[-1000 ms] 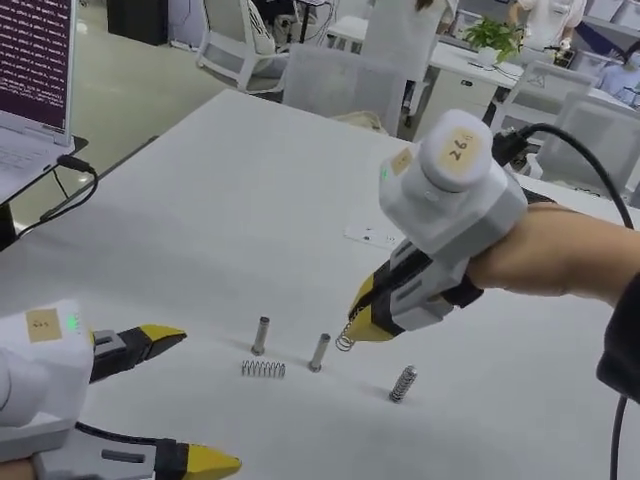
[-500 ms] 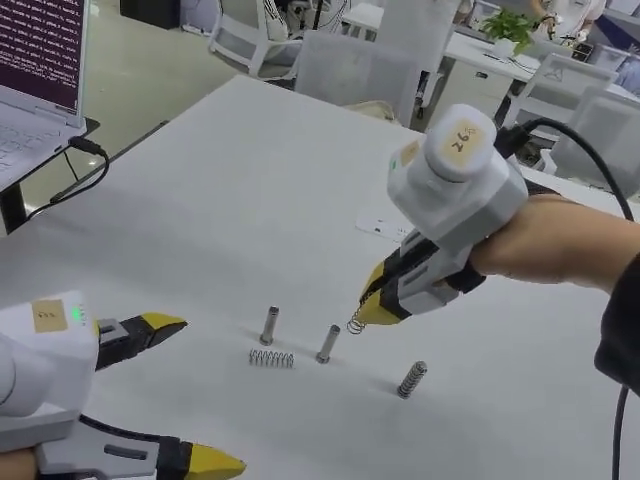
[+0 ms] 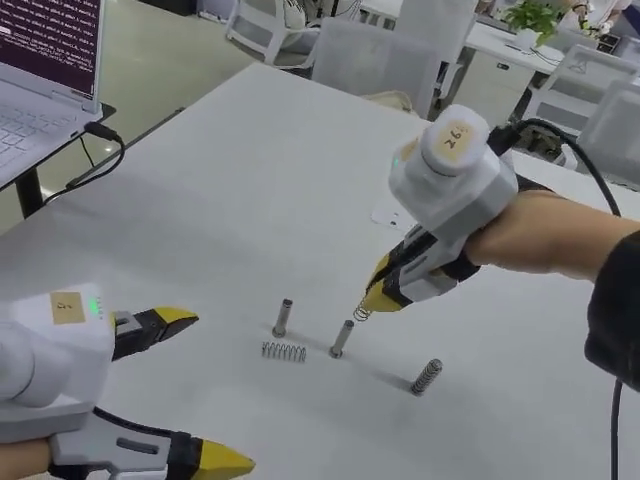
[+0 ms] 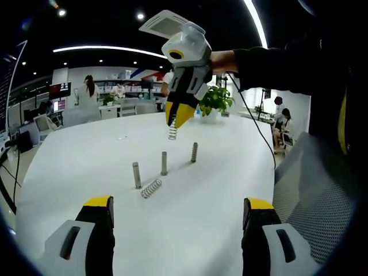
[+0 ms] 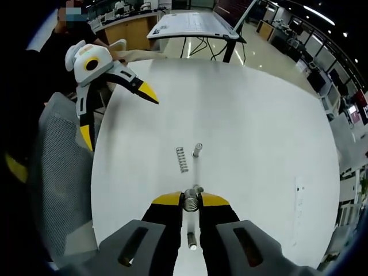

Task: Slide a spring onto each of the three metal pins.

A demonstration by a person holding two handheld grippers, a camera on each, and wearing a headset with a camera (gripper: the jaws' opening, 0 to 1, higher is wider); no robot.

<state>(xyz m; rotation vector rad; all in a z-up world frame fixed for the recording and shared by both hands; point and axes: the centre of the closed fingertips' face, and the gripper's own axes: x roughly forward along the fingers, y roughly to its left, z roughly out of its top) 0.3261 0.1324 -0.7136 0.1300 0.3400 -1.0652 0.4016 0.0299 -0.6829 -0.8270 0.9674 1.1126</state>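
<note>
Right gripper (image 3: pixel 375 300) has nudged its spring (image 3: pixel 362 313) up and in toward the middle pin (image 3: pixel 342 338). The spring's lower end now hangs just above and beside the pin tip, not on it. Jaws are clamped on the spring's upper end.

Nearest: left gripper (image 3: pixel 215 390) over the near edge of the table (image 3: pixel 230 180), jaws spread wide, holding nothing.

Next: loose spring (image 3: pixel 284 351) lying flat on the table, just in front of the left pin (image 3: pixel 283 318). Left pin and middle pin both stand upright and bare.

Off to the right, well apart from those: third spring (image 3: pixel 426 376), standing. It looks sleeved over the third pin, but the coils hide the pin itself.

Far left: laptop (image 3: pixel 40 60) on a separate stand, screen lit, cable (image 3: pixel 100 150) trailing off it. Chairs (image 3: pixel 380 60) beyond the table's far edge.
</note>
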